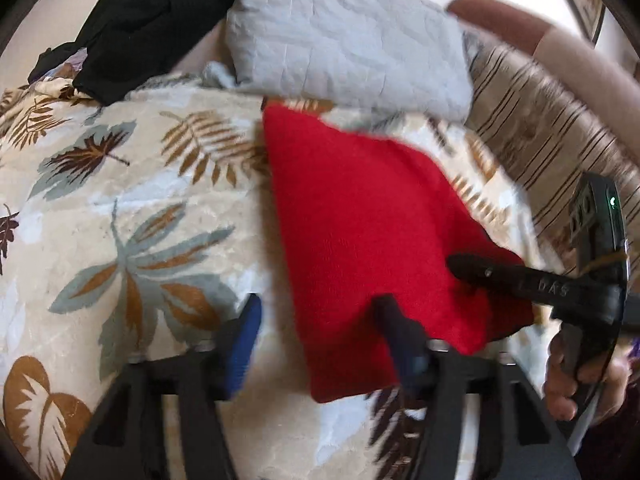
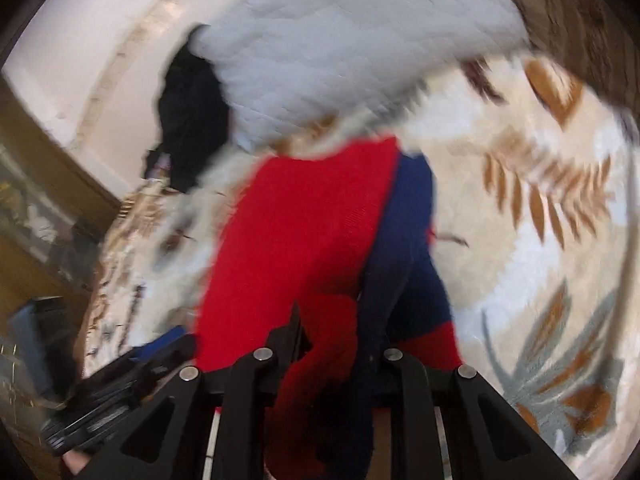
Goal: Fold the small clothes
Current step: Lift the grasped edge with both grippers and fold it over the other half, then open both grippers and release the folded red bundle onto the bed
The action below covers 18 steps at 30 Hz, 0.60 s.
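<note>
Through the left wrist camera I am looking down at the red cloth (image 1: pixel 360 240), which is lying folded flat on the leaf-print blanket (image 1: pixel 140 200), just below a grey pillow (image 1: pixel 344 36). My left gripper (image 1: pixel 320 320) is standing with its jaws apart: one finger is sitting over the bare blanket beside the cloth's edge, the other is over the red cloth near its lower end, and nothing is pinched between them. The right gripper (image 1: pixel 472 268) is reaching in from the right, its dark tip lying on the cloth's near corner, with a hand (image 1: pixel 576 376) wrapped round its handle. A black garment (image 1: pixel 152 28) is lying heaped beyond the pillow at the upper left. Through the right wrist camera the picture is smeared, but I am seeing the red cloth (image 2: pixel 304 232) with a navy band (image 2: pixel 412 224) along one side, running up between my right gripper's (image 2: pixel 340 340) fingers; the jaws are standing close together and appear clamped on the cloth's near end. The left gripper (image 2: pixel 132 368) is showing at the lower left, and the pillow (image 2: pixel 340 52) is sitting beyond the cloth.
</note>
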Each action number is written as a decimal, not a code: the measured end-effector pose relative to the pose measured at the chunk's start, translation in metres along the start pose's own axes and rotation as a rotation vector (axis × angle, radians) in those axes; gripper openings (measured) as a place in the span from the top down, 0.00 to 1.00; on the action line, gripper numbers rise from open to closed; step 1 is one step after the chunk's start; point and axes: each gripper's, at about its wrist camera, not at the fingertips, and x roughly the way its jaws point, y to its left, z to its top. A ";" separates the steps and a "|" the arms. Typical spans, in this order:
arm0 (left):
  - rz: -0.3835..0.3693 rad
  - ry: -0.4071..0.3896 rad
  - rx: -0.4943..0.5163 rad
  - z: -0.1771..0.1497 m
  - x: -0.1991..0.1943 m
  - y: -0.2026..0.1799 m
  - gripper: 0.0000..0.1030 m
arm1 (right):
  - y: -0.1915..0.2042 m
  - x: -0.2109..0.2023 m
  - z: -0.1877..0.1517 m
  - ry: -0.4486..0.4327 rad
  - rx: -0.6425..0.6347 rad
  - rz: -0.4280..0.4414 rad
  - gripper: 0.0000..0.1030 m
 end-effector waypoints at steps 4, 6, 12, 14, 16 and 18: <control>0.017 -0.015 0.007 -0.002 -0.004 0.000 0.36 | -0.021 -0.002 0.010 0.040 0.132 0.094 0.68; 0.041 -0.036 0.032 -0.001 -0.009 -0.004 0.35 | -0.023 -0.024 0.020 -0.019 0.141 0.086 0.68; 0.086 -0.043 0.065 -0.002 -0.005 -0.012 0.34 | 0.002 -0.022 0.065 -0.082 0.030 0.055 0.68; 0.109 -0.054 0.090 -0.003 -0.005 -0.016 0.33 | 0.011 0.003 0.082 -0.037 -0.034 -0.006 0.68; 0.118 -0.059 0.102 -0.003 -0.005 -0.018 0.32 | 0.009 0.035 0.095 0.026 -0.037 -0.038 0.68; 0.128 -0.061 0.104 -0.002 -0.006 -0.019 0.32 | -0.006 0.066 0.097 0.108 0.000 -0.063 0.69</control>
